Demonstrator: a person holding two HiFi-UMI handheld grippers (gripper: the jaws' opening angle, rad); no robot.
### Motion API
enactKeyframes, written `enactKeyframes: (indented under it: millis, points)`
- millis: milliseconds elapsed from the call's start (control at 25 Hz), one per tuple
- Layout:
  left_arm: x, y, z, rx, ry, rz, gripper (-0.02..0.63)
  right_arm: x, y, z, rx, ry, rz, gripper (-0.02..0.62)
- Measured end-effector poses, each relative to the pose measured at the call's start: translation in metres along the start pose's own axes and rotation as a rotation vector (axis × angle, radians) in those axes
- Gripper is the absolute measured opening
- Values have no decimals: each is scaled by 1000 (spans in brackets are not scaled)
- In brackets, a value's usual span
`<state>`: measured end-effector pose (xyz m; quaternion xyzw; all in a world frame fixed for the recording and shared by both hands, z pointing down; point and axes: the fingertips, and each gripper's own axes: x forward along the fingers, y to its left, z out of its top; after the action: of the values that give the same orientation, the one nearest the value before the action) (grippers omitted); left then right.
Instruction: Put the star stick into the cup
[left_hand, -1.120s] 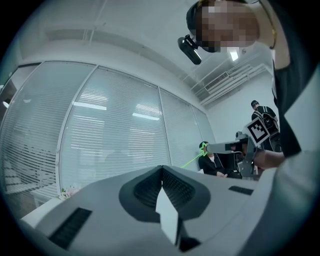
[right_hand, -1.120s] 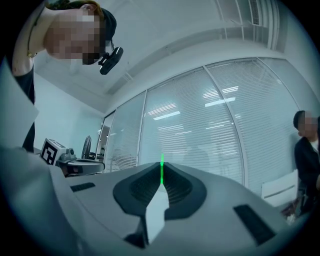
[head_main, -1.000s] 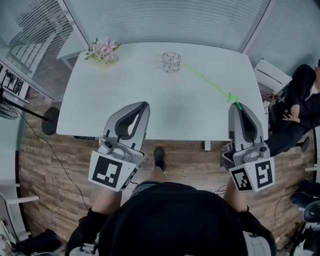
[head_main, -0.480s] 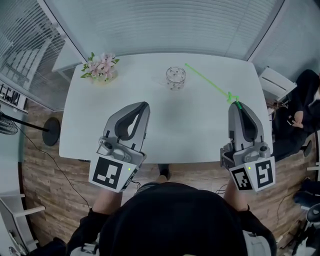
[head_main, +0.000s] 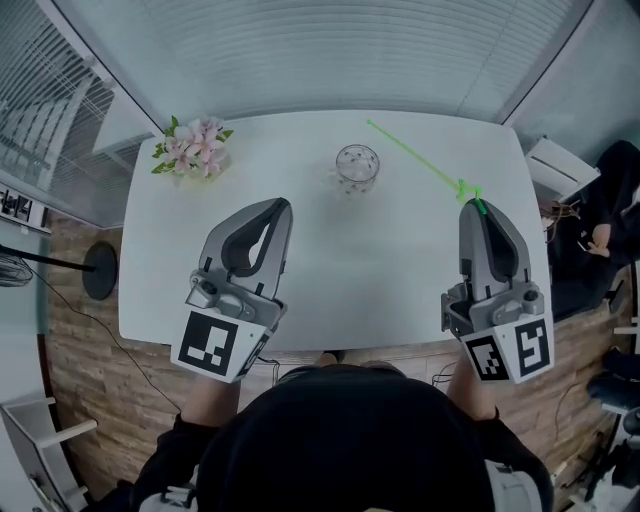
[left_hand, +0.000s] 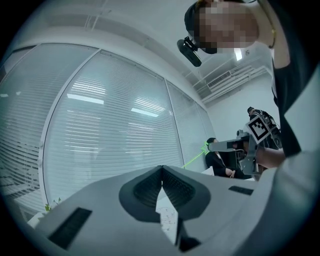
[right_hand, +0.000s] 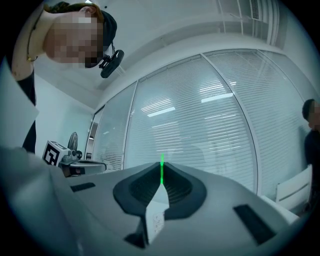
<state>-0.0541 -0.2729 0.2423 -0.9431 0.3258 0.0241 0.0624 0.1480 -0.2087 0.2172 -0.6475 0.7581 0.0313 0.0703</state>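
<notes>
A thin green star stick (head_main: 415, 162) juts from the tip of my right gripper (head_main: 477, 207), which is shut on it near its star end; the stick slants up and left over the white table (head_main: 400, 270). In the right gripper view the stick (right_hand: 161, 170) rises from between the closed jaws. A clear glass cup (head_main: 357, 167) stands on the table's far middle, left of the stick's free end. My left gripper (head_main: 272, 207) hangs shut and empty over the table's near left. From the left gripper view I see the stick (left_hand: 195, 159) and the right gripper (left_hand: 225, 145) off to the right.
A small bunch of pink flowers (head_main: 192, 148) sits at the table's far left corner. A seated person in dark clothes (head_main: 605, 215) is just past the table's right edge. White blinds run behind the table. Wooden floor lies below its near edge.
The head view has shifted forward, so the table and cup sit lower and nearer in frame. Both grippers hold the same pose, and the stick stays in the right one.
</notes>
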Motion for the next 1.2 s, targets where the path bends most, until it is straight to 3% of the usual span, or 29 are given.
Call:
enactKeyframes:
  millis: [400,1000,1200]
  points:
    - [25,-1,-3,-11,4,-27,14,5,-22,0,1,17,-20,18]
    - [50,-13,1,1,9,89,14,24,-59,7,15,19,108,18]
    - [55,-20,6,-12,-29,89,14,26,-65,1,20,26,126,18]
